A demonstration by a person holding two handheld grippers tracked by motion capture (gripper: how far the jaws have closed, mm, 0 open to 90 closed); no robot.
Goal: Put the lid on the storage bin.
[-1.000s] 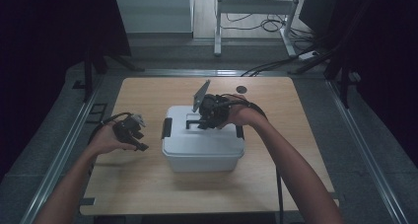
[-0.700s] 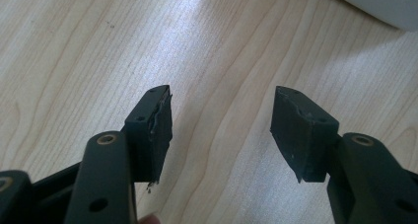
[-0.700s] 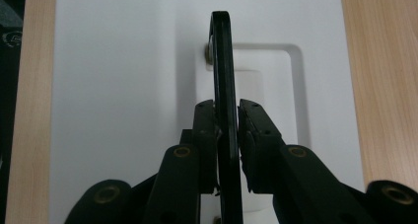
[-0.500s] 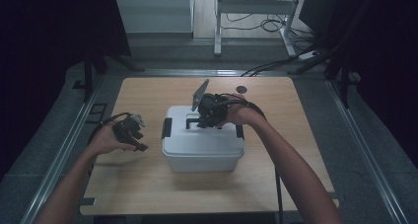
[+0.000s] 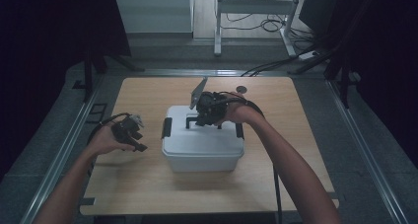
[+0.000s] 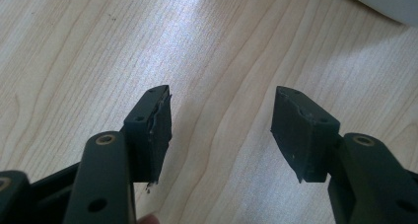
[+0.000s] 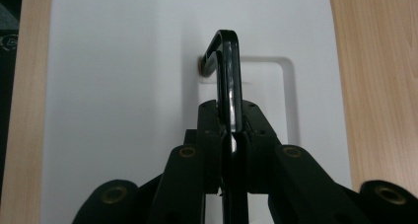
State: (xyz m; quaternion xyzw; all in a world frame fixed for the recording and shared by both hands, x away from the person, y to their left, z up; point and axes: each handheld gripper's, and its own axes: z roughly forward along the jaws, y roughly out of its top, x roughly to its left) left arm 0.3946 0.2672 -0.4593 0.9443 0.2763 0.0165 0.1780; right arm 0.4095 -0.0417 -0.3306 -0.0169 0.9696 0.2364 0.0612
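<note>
Handle (image 7: 227, 81) of the white box (image 5: 202, 145) stands upright, pinched between the pressed jaws of the right gripper (image 5: 207, 111); over the last second nothing visibly shifts, so the grip looks settled and a lift or carry seems the likely next step. The box sits at the middle of the counter (image 5: 296, 135), with bare wood on every side. The left gripper (image 6: 222, 120) hovers spread over bare wood just left of the box, holding nothing. Counter edges lie well apart from the box.

Wooden table (image 5: 296, 150); white lidded box (image 5: 202, 150) on it.
</note>
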